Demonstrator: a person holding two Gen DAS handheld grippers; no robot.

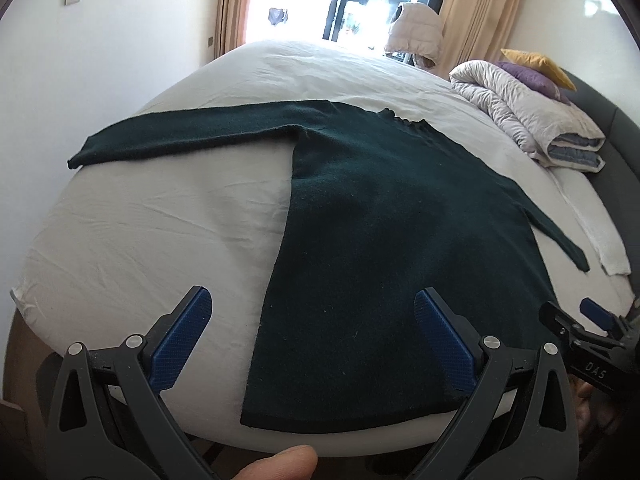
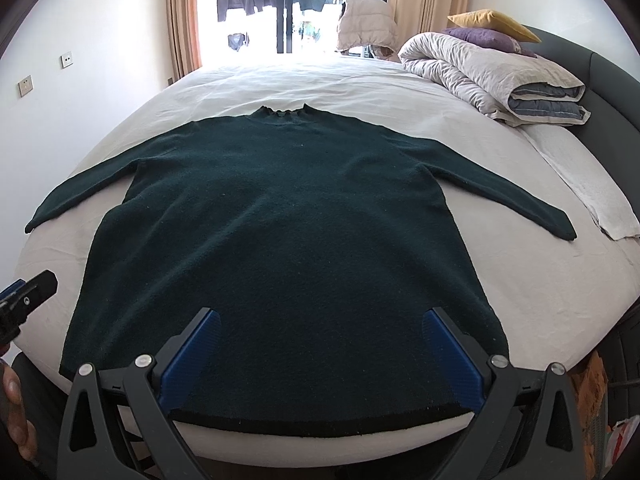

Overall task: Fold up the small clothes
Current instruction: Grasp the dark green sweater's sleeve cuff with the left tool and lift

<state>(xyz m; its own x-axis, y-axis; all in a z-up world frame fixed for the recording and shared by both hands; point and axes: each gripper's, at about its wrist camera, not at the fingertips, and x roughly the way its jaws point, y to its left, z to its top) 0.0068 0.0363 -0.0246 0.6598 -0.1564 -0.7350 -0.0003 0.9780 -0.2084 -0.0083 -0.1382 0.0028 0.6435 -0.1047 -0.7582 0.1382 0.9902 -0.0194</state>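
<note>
A dark green sweater [image 2: 280, 240] lies flat and face-up on a white bed [image 2: 540, 280], collar toward the window, both sleeves stretched out to the sides and its hem [image 2: 320, 424] running along the near edge of the mattress. No fold has been made.

The likeliest trouble, judged from this layout, is at that edge: the hem sits right at the drop, so a pull toward the person could drag the knit off the bed. Thick, fuzzy fabric may also bunch if only the top layer is pinched, leaving a crooked fold, and the long left sleeve [image 1: 180, 136] could trail or twist when swung inward.

The left tool [image 1: 312, 336] hangs just above the hem near the sweater's left side, its blue pads spread wide, holding nothing; whether a pad brushes the fabric cannot be told. The right tool [image 2: 320, 360] hovers over the middle of the hem, equally spread and empty. The two tools stand near each other, each catching the other at the edge of its view. A folded duvet [image 2: 500, 76] and cushions rest well apart by the headboard.
</note>
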